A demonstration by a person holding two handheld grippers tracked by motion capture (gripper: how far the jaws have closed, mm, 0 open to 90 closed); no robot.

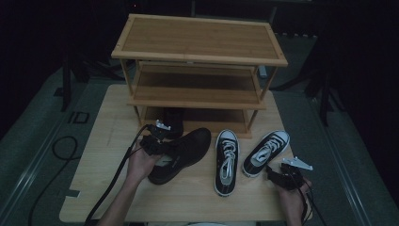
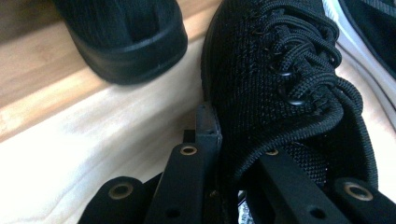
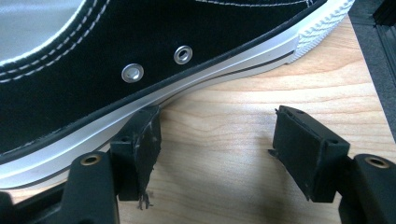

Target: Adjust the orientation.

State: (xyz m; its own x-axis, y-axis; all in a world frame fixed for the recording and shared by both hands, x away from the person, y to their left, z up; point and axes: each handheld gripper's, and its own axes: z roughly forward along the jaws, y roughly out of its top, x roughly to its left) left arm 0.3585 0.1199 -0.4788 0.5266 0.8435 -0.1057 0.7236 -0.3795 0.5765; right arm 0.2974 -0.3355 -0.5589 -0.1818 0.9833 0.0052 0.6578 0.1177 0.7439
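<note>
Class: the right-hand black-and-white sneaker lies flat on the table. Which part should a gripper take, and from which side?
Take the sneaker by its collar wall at the open heel end, from above: one jaw inside, one outside. The upright canvas is thin; the right gripper stands open beside it.

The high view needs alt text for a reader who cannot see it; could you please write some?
The person's left gripper grips an all-black shoe by its side on a light wooden table, in front of a three-tier wooden rack. Two black-and-white sneakers lie to the right, and the right gripper rests, fingers open, beside them.
</note>
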